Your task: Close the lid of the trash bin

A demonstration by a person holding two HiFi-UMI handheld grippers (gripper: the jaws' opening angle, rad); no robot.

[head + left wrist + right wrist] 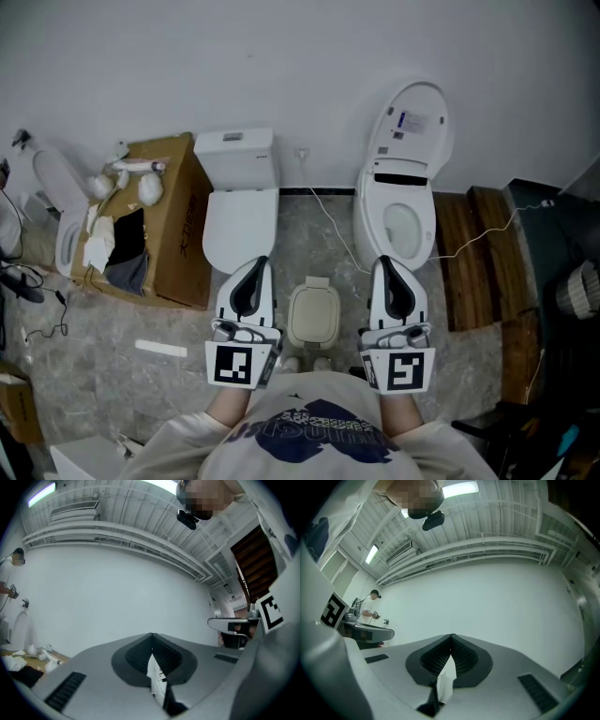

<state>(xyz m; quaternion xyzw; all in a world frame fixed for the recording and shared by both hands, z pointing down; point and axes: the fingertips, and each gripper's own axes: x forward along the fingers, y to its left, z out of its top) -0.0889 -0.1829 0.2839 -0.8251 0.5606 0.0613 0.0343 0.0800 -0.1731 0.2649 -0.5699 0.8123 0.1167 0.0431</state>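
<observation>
Head view had the bin (312, 316) on the floor right in front of the person, sitting between the two grippers and lower than both. The left gripper (257, 264) flanked it on one side and the right gripper (385, 263) on the other, both pointing toward the wall with neither touching it. The bin's long axis ran away from the person, in line with the jaws. From that steep angle its lid looked flat, but whether it was fully down could not be told.

The left gripper view showed its jaws pressed together on nothing, aimed at bare wall and ceiling with no bin in sight. The right gripper view showed the same, pads shut and empty.

By the picture the left sat a touch nearer. Either would have had to drop down and swing inward to reach the lid.
</observation>
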